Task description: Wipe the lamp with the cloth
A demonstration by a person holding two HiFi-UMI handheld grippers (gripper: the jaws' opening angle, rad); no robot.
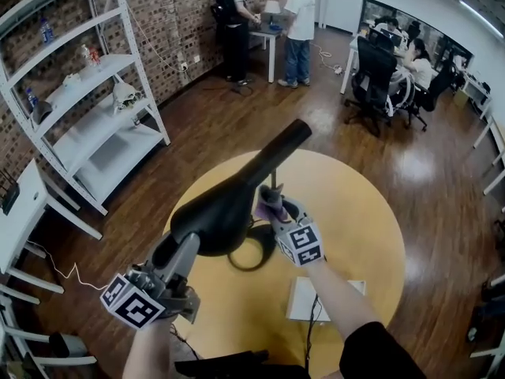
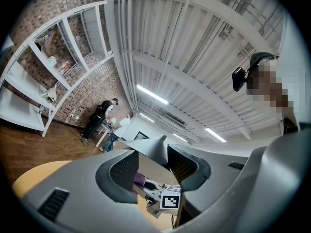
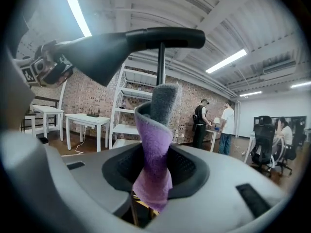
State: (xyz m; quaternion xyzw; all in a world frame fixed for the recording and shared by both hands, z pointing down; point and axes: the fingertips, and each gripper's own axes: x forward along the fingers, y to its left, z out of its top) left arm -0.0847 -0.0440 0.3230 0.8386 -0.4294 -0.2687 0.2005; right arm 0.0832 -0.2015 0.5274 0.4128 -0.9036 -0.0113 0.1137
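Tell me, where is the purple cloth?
In the head view's middle, the purple cloth is clamped in the jaws of the right gripper, beside the black lamp.

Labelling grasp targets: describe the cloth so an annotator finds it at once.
On the round yellow table stands a black lamp with a long head. Beside its thin post, the right tongs pinch the cloth: a purple strip with a grey fleecy back, the only soft, coloured thing there.

Floor (image 1: 237,129): dark wood boards.
Wall (image 1: 177,22): brick.
Shelving (image 1: 91,125): white, against the wall.
Ceiling lights (image 3: 77,13): long strips.
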